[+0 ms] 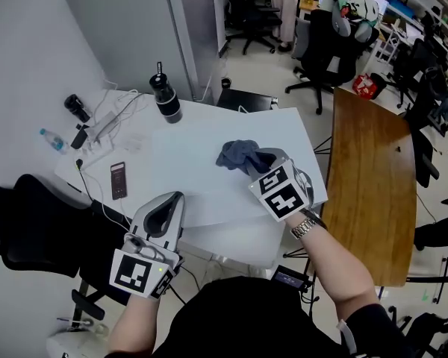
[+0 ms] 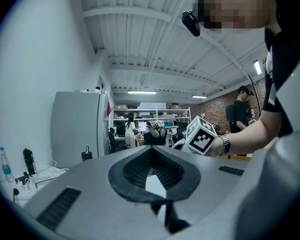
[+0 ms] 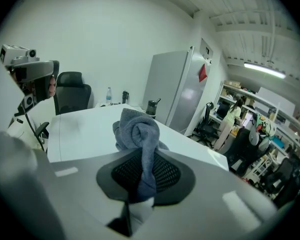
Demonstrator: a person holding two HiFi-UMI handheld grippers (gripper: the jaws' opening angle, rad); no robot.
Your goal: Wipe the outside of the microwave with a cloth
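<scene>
A blue-grey cloth (image 1: 236,155) hangs bunched from my right gripper (image 1: 258,164), which is shut on it over the right part of a white flat-topped box (image 1: 187,170), apparently the microwave seen from above. In the right gripper view the cloth (image 3: 138,131) runs down between the closed pads and bulges out beyond the right gripper (image 3: 140,181). My left gripper (image 1: 169,203) is at the box's front left edge, pointing level, shut with nothing in it. In its own view the left gripper (image 2: 152,173) shows closed jaws, with the right gripper's marker cube (image 2: 202,136) beyond.
A black bottle (image 1: 165,99) stands at the back of the white table. A phone (image 1: 118,180), cables with a power strip (image 1: 104,124) and a small water bottle (image 1: 51,140) lie at the left. A black chair (image 1: 30,230) is at near left, a wooden table (image 1: 369,185) at right.
</scene>
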